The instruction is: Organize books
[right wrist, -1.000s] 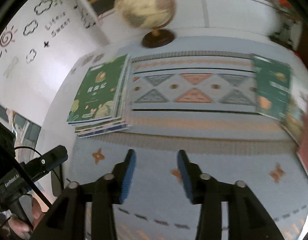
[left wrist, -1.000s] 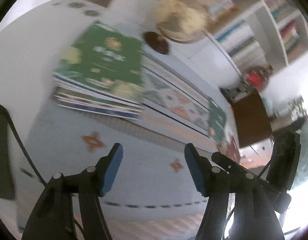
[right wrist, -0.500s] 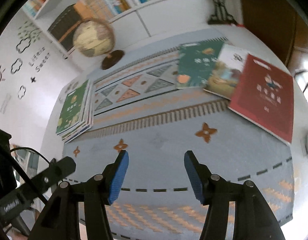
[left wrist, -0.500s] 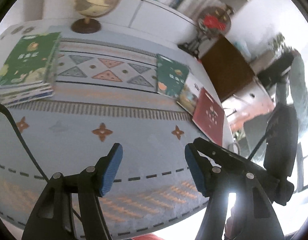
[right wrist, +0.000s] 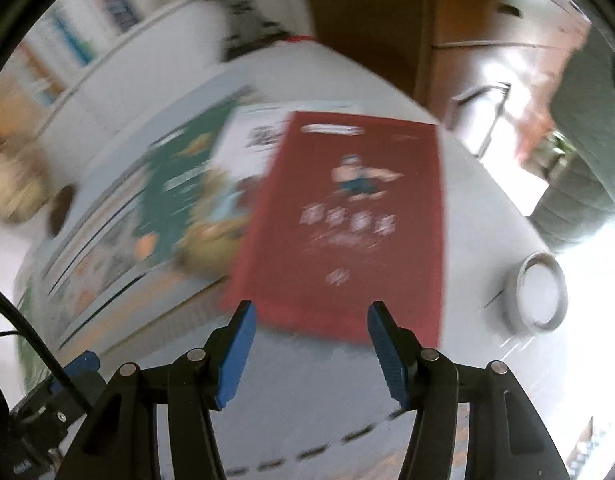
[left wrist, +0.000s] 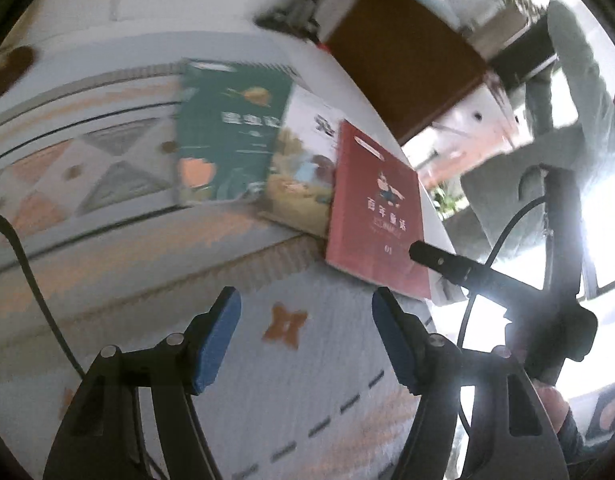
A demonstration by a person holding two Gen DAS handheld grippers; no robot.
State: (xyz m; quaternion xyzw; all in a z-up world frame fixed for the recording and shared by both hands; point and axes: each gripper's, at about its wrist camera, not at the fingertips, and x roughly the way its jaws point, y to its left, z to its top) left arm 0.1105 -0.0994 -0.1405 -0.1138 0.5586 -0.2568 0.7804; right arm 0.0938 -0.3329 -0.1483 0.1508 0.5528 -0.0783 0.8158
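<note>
Three books lie overlapped on a patterned cloth: a red book (left wrist: 373, 208) (right wrist: 343, 220) on top at the right, a pale picture book (left wrist: 303, 168) (right wrist: 231, 188) under its left edge, and a green book (left wrist: 231, 132) (right wrist: 167, 184) further left. My left gripper (left wrist: 307, 316) hangs open over the cloth, below and left of the red book, with nothing between its fingers. My right gripper (right wrist: 309, 326) is open too, its blue pads straddling the near edge of the red book from above, apart from it. Both views are blurred.
A roll of tape (right wrist: 541, 290) lies on the white table right of the red book. A brown cabinet (left wrist: 403, 52) stands beyond the table edge. A globe (right wrist: 11, 188) sits far left. A person's sleeve (left wrist: 579, 80) and the other gripper's body (left wrist: 467, 270) show at the right.
Both grippers have swung from the green stack at the left, across the cloth, to the three books at the right. The red book now lies just ahead of the right gripper.
</note>
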